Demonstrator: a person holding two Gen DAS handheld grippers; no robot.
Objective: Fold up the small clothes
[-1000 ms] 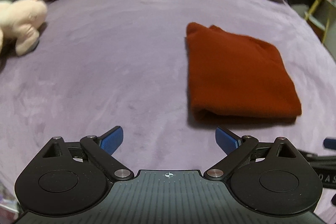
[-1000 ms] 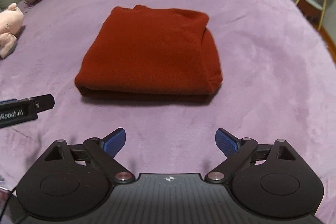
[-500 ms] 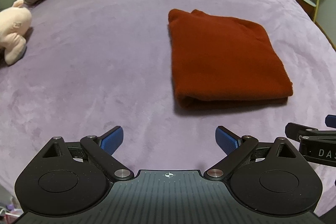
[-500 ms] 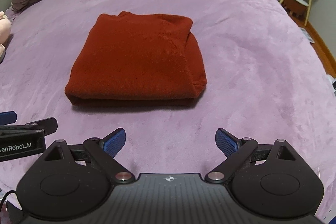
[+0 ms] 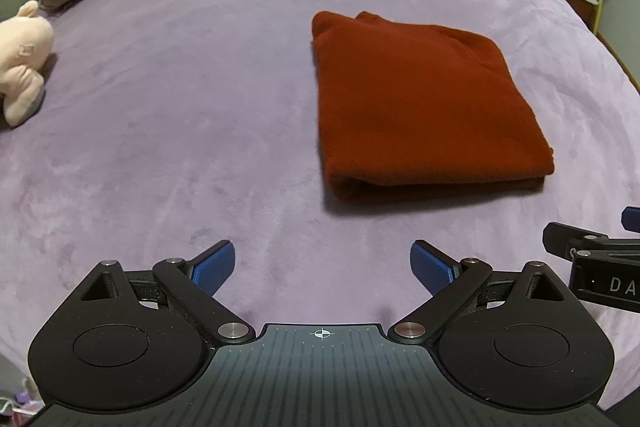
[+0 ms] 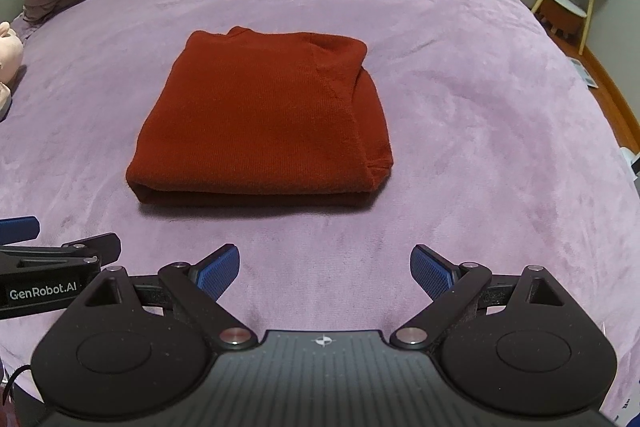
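Two blue-padded fingers of the left gripper [image 5: 322, 269] stand wide apart and hold nothing, hovering over the purple bedspread [image 5: 168, 115]. In this left wrist view the folded red garment [image 5: 420, 103] lies ahead and to the right, apart from the claw; a plush toy [image 5: 24, 63] is cut off at the left edge.

From the right wrist, the right gripper [image 6: 325, 269] is equally spread and empty, the garment squarely ahead near the bed's middle. A loose layer at its right side could slip open if a finger snags it. Whether the underside is tidy is hidden.
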